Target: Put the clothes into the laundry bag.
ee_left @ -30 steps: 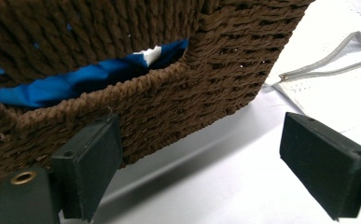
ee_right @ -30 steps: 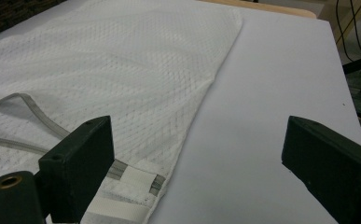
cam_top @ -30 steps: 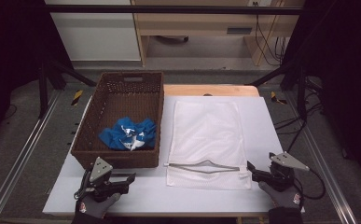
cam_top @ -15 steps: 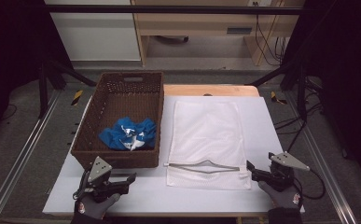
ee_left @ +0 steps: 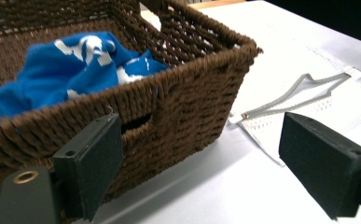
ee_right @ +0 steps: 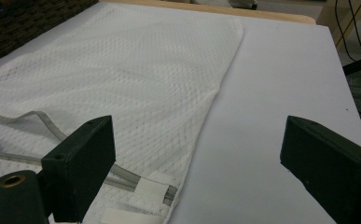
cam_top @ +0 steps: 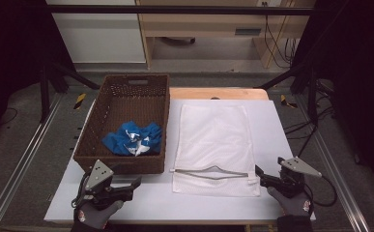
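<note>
1 basket (cam_top: 122,121), bench left edge | 1 blue cloth (cam_top: 134,138) inside | 1 mesh bag (cam_top: 214,145) centre | 2 grippers, left (cam_top: 126,187), right (cam_top: 263,177), near edge, jaws released, nothing grasped

Left gripper (cam_top: 126,186), held in a gloved left hand (cam_top: 93,215) at the near left corner, lies low and roughly level, its jaws spread wide with nothing between them, pointing right and slightly away. Right gripper (cam_top: 263,177), held in a gloved right hand (cam_top: 291,202) at the near right corner, lies equally low, jaws spread wide and empty, pointing left. The two grippers are well apart.
</note>
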Tool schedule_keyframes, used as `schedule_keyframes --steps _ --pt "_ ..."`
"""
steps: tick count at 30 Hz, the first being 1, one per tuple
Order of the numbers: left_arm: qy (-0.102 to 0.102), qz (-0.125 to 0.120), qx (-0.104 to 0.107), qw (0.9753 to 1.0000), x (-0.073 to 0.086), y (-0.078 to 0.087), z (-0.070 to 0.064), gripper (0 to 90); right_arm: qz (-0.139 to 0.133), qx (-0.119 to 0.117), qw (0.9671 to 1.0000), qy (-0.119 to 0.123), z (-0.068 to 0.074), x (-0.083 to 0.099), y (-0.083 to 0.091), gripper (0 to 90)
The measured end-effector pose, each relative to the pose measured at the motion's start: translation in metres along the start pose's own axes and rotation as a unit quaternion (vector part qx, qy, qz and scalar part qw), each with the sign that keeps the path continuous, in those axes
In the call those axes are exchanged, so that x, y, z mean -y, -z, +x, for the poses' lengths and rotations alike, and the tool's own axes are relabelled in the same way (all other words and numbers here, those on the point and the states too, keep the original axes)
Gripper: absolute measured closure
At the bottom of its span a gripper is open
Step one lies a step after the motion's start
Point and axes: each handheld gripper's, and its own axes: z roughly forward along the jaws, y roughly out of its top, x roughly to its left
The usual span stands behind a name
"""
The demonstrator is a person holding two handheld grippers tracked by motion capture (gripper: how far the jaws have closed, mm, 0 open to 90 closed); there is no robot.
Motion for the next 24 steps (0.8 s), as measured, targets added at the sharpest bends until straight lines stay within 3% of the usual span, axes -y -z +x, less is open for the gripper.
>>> schedule_keyframes --steps 11,24 --pt "-0.007 -0.025 -0.015 0.9996 -0.023 0.008 0.005 13.2 -0.007 -0.001 1.0000 0.004 0.002 -0.002 0.002 10.5" --pt "-0.002 -0.031 -0.029 0.9991 -0.041 0.003 0.015 13.0 -0.005 -0.002 1.0000 0.008 0.004 -0.002 0.001 10.1"
